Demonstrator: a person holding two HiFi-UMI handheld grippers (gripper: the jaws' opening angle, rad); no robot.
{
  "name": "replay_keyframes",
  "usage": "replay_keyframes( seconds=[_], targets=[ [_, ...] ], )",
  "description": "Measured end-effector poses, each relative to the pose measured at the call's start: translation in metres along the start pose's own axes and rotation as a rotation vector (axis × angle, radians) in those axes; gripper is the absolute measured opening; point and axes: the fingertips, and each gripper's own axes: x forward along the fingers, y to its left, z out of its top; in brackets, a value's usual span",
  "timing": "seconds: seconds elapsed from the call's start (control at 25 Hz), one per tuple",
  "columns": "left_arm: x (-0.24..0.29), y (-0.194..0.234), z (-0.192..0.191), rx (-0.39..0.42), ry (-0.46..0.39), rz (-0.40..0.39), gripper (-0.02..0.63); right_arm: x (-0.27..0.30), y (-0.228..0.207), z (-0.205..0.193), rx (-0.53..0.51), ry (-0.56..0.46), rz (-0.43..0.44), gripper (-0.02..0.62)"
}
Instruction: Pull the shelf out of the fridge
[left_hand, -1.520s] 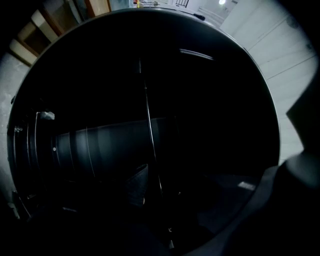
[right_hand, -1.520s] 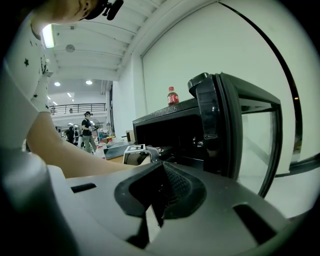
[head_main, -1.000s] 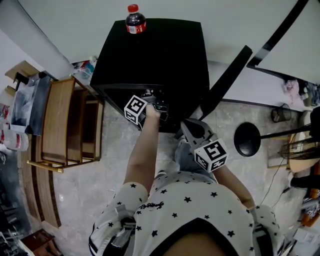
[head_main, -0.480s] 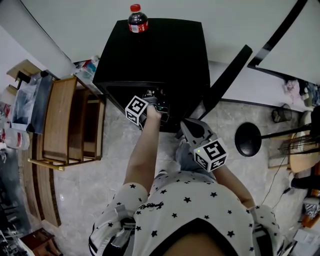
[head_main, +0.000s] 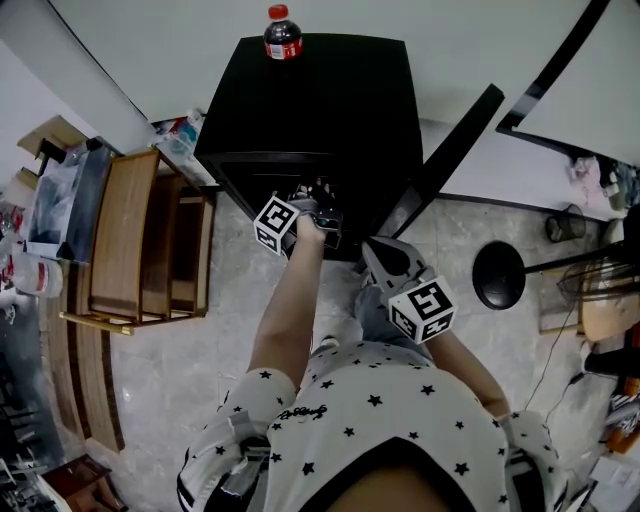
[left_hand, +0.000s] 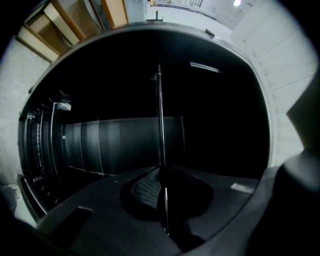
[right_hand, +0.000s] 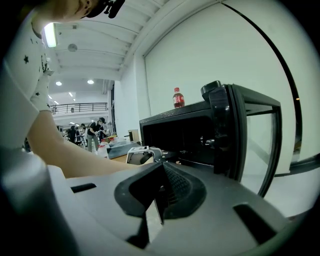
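- The left claw (left_hand: 161, 175) reaches into the open black fridge (head_main: 310, 100), its jaws closing narrowly on the thin edge of the shelf (left_hand: 160, 120), which sits inside the fridge.
- The right claw (right_hand: 161, 172) is closed and empty, outside the fridge near its open door (right_hand: 235, 135).

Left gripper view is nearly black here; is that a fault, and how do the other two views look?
Left gripper view: no fault visible; it looks into the unlit fridge, where only the thin shelf wire and some wall ribs catch light. Right gripper view: bright and sharp, with fisheye bending the fridge door. Head view: evenly lit, edges curved, the fridge's black top featureless.
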Motion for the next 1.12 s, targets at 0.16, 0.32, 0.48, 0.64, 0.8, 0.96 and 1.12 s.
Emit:
replay_keyframes(
  seconds=[0.16,0.32,0.48,0.64,0.8,0.96,1.12],
  targets=[
    [-0.011,0.0,-0.003,-0.003,0.005,0.007,0.034,-0.005,0.006,0.0,0.003,-0.002,-0.006,-0.006],
    [-0.024,-0.003,-0.006,-0.006,0.005,0.007,0.034,-0.013,0.014,0.0,0.004,-0.005,-0.009,-0.006],
    [-0.039,-0.004,-0.01,-0.003,0.008,0.008,0.034,-0.02,0.024,-0.002,0.002,-0.008,-0.009,-0.006],
    [-0.054,-0.006,-0.013,-0.005,0.014,0.01,0.034,-0.026,0.033,-0.002,0.001,-0.012,-0.01,-0.006],
    [-0.069,-0.009,-0.016,-0.002,0.02,0.01,0.034,-0.033,0.044,-0.002,0.0,-0.019,-0.014,-0.006],
    [-0.083,-0.01,-0.02,0.002,0.025,0.011,0.034,-0.041,0.052,-0.003,-0.001,-0.026,-0.021,-0.006],
    [-0.096,-0.01,-0.022,0.007,0.03,0.012,0.034,-0.046,0.059,-0.009,0.003,-0.029,-0.03,-0.006]
  ],
)
